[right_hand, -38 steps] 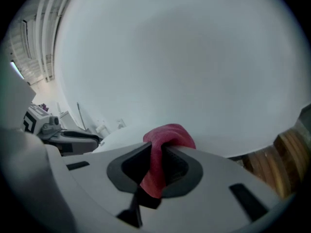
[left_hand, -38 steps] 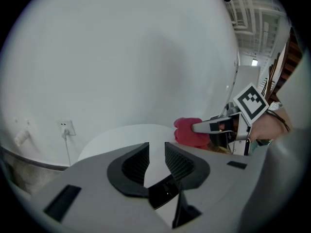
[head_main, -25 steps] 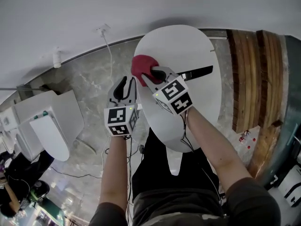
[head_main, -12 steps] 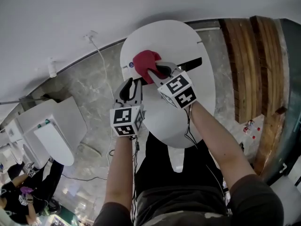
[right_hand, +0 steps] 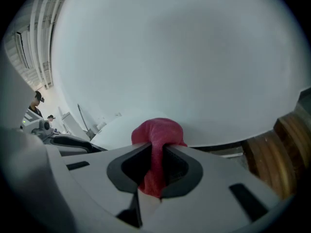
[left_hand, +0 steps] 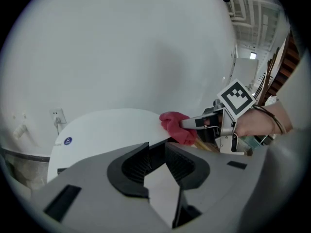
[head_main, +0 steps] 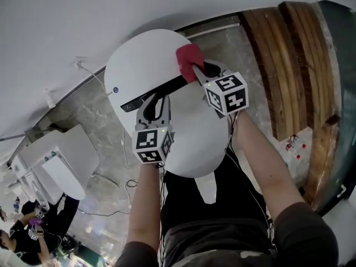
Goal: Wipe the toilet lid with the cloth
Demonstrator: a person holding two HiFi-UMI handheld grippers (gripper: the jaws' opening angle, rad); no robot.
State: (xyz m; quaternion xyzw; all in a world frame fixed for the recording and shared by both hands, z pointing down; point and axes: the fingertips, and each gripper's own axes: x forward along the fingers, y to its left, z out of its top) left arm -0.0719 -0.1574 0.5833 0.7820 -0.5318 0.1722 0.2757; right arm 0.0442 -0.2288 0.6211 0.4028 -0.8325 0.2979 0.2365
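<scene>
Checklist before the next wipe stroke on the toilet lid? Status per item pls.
1. Cloth grip: right tool is shut on the red cloth: ok.
2. Cloth on the toilet lid: it sits at the right rim; pressure on the lid: cannot tell.
3. Left tool empty, jaws apart: ok.
4. Return path: left tool is over the lid's middle, likely in the way of a stroke back: not ok.
5. Lid down: ok.

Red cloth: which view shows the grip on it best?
Right gripper view: the cloth sits pinched in the jaws of the right gripper, bunched ahead on the toilet lid. Head view shows it at the lid's far edge, grip partly hidden. Left gripper view shows it sidelong, small.
</scene>
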